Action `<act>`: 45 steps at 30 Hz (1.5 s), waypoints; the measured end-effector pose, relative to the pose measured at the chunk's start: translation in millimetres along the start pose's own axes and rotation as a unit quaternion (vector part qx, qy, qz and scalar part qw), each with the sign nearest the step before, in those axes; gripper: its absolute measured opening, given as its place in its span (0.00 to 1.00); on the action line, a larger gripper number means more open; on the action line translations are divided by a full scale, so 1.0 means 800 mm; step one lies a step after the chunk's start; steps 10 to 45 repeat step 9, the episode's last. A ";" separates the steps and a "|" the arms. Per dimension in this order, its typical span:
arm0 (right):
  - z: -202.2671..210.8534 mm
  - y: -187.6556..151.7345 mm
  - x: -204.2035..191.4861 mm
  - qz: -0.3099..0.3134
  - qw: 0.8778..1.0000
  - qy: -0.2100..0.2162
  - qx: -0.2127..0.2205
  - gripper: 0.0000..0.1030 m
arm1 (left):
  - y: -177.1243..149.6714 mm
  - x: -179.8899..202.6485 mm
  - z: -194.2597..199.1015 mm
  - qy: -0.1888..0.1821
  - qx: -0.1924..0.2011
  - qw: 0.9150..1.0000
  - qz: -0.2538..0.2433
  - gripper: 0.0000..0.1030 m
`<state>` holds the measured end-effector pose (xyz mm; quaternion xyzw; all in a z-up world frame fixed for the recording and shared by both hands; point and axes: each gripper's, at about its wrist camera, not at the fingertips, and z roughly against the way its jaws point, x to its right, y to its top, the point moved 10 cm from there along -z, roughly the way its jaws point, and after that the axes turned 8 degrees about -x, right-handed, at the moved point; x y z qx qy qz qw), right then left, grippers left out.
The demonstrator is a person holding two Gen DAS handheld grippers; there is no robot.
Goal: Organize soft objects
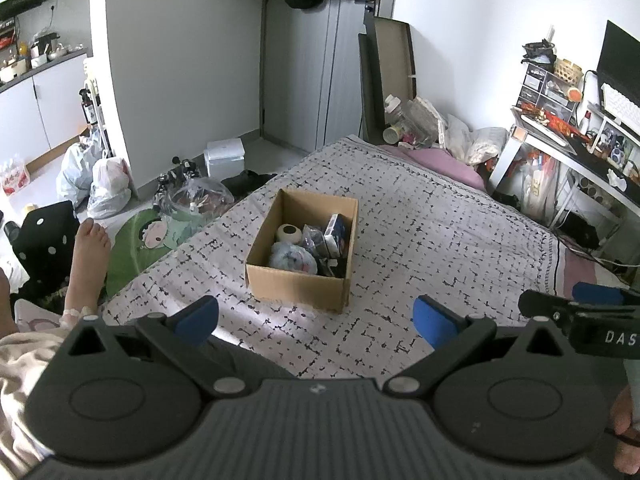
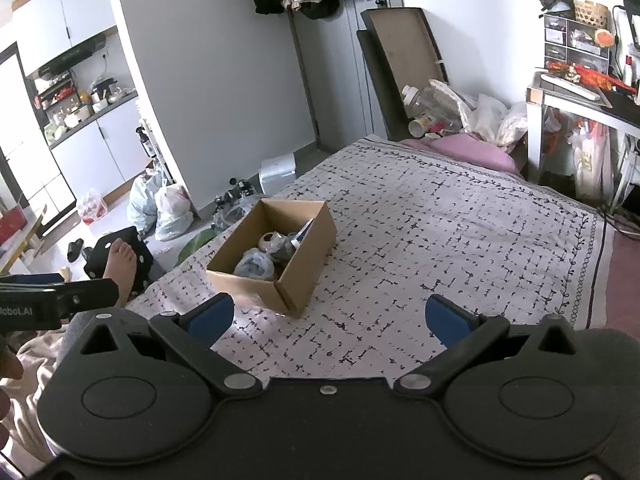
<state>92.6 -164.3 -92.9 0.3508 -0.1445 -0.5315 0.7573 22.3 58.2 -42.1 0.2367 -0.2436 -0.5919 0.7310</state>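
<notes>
Cardboard box holding the soft objects is sitting mid-bed on a patterned cover. Left tongs and right tongs are hovering released, empty. Cluttered surface is standing right.

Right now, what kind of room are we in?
Probably a small bedroom in a studio flat: there's a bed with a patterned cover, a desk beside it, and kitchen cabinets just past the wall.
</notes>
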 end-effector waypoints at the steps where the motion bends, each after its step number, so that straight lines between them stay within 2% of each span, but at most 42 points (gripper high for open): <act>1: 0.000 -0.001 0.000 0.000 1.000 0.000 0.000 1.00 | -0.001 0.001 0.000 0.000 0.000 1.000 -0.001 1.00; 9: 0.001 0.000 0.003 -0.007 1.000 0.003 0.003 1.00 | -0.001 0.014 0.002 -0.002 0.002 1.000 -0.019 1.00; 45: 0.001 0.000 0.003 -0.007 1.000 0.003 0.003 1.00 | -0.001 0.014 0.002 -0.002 0.002 1.000 -0.019 1.00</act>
